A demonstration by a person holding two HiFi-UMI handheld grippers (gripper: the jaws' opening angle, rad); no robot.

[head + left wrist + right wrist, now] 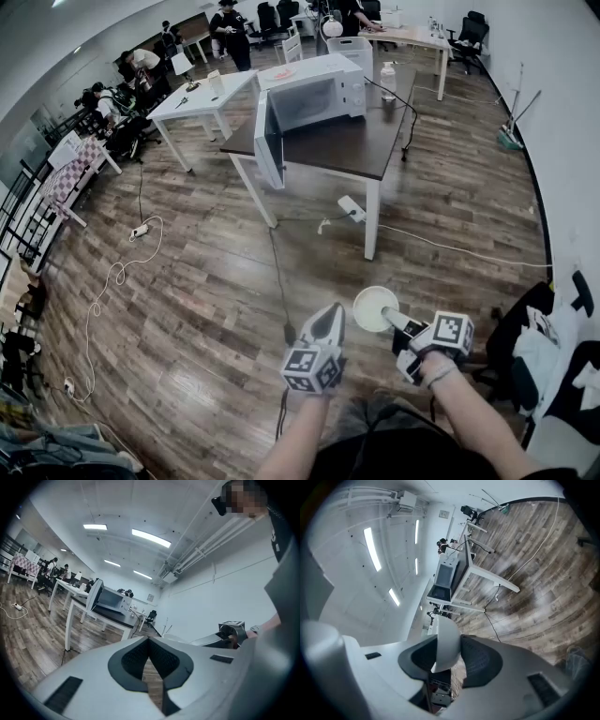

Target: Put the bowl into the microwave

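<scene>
Bowl (375, 307) clamped by its rim in right hand-held gripper (395, 322), left hand-held gripper (334, 311) closed, empty, microwave (314, 98) door open

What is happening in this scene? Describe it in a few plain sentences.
A person holds tongs in each hand. The right tongs grip a white bowl by its rim; the left tongs are shut and empty. Ahead, a microwave stands on a dark table, door open; the bowl is not yet inside.

Microwave (314, 94) on table (349, 150), well ahead; bowl (373, 307) betw. R gripper (392, 320) fingers (480, 656), L gripper (332, 317) at left.
</scene>
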